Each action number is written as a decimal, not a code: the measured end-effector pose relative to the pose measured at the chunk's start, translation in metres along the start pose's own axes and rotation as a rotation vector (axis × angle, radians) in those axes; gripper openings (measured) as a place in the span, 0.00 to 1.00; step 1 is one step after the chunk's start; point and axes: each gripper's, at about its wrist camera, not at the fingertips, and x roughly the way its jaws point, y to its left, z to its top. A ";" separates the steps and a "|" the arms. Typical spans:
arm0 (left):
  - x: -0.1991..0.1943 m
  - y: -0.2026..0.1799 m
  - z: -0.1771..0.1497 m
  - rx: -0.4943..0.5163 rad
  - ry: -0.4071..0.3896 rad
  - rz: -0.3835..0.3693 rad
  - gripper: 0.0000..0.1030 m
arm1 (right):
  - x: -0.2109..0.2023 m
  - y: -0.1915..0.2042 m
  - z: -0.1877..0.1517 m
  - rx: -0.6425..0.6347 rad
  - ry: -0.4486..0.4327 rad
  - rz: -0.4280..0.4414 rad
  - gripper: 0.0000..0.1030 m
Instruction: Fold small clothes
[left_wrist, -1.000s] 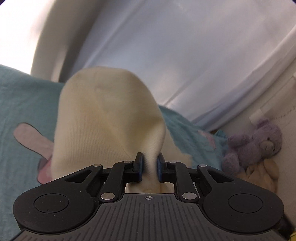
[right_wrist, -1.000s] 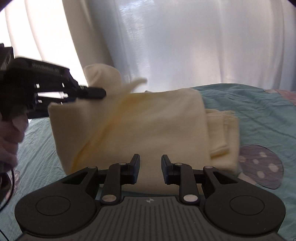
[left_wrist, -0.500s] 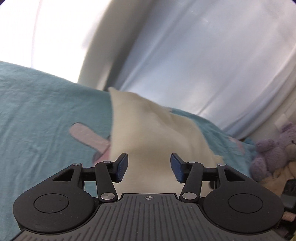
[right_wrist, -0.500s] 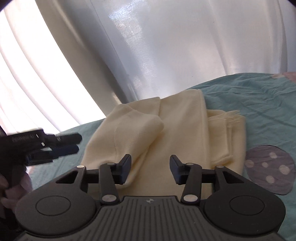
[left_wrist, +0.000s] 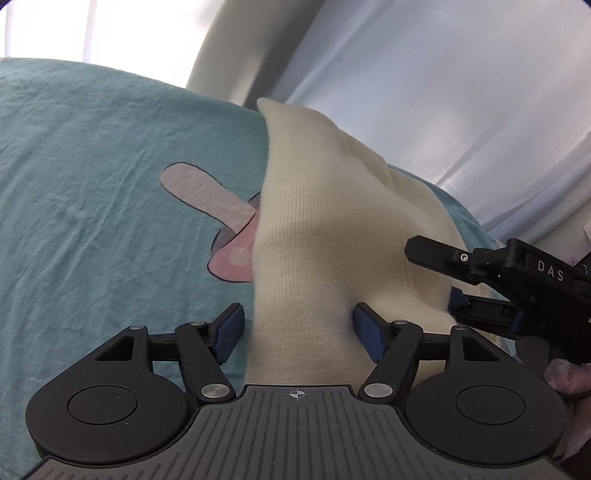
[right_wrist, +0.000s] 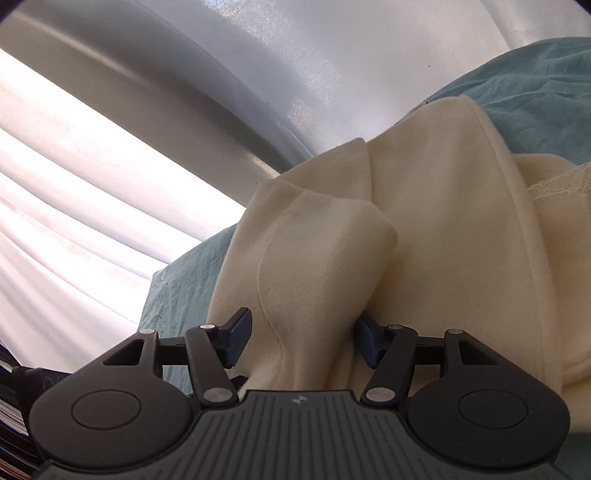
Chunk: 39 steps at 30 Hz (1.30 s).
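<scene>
A cream knit garment (left_wrist: 314, 229) lies partly folded on a teal bed sheet (left_wrist: 92, 177). My left gripper (left_wrist: 299, 328) is open, its blue pads either side of the garment's near edge. The right gripper (left_wrist: 443, 277) shows at the right of the left wrist view, open, low at the garment's right edge. In the right wrist view the right gripper (right_wrist: 301, 336) is open around a raised fold (right_wrist: 325, 266) of the cream garment (right_wrist: 461, 221).
The sheet carries a pink and grey cartoon print (left_wrist: 221, 221). White curtains (left_wrist: 424, 74) hang close behind the bed and show in the right wrist view (right_wrist: 110, 166). A gloved hand (left_wrist: 569, 376) holds the right gripper.
My left gripper let go of the garment and opened; the lifted cloth dropped flat. My right gripper opened wider and moved in around a fold, tilting left.
</scene>
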 end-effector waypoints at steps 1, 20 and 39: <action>-0.001 0.000 0.000 -0.001 -0.001 -0.003 0.71 | 0.003 -0.001 0.002 0.007 0.003 0.014 0.52; -0.024 -0.016 -0.021 0.122 0.034 -0.033 0.76 | 0.014 0.056 -0.001 -0.299 -0.068 -0.139 0.15; -0.005 -0.036 -0.027 0.158 0.100 -0.032 0.76 | -0.040 0.012 -0.002 -0.490 -0.182 -0.520 0.20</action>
